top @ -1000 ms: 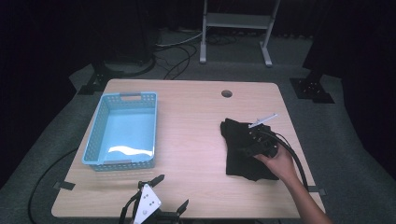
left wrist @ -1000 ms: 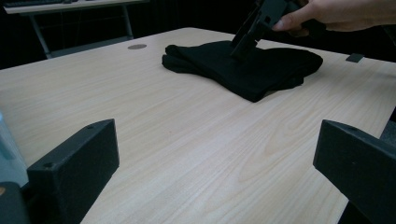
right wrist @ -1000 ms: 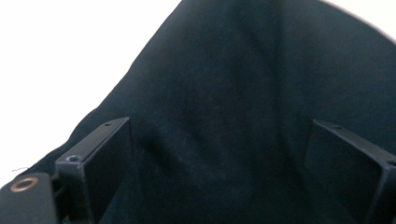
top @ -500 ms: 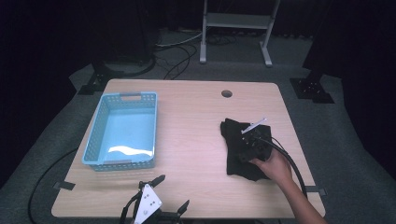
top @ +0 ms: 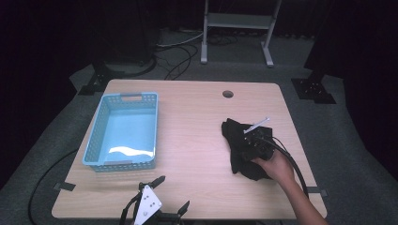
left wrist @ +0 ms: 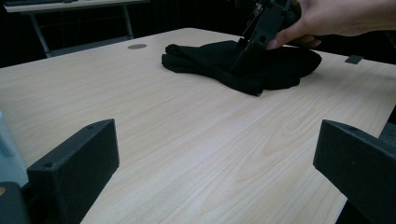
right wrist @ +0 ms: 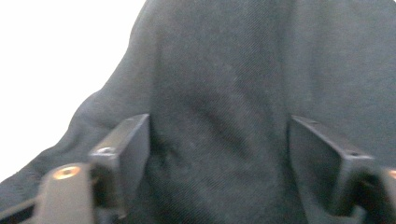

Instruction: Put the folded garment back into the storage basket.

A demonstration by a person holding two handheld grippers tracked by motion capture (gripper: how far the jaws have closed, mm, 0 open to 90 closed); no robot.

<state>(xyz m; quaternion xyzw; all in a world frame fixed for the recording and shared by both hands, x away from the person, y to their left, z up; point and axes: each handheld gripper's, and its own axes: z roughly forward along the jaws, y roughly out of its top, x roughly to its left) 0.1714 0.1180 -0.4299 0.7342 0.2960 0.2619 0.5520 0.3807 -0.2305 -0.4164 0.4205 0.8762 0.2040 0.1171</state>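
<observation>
Black cloth at the counter's four o'clock sits between the right claw's closing, not-yet-clenched jaws, which should gather a thick fold before lifting.

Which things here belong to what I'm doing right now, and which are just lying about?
In the job:
- black cloth, bunched on the table's right side
- right hand-held gripper, pressed down into the cloth, jaws just been closing with cloth between them

Lying about:
- blue basket, empty, on the left
- left hand-held gripper, open at the table's near edge
- table and its round hole
</observation>
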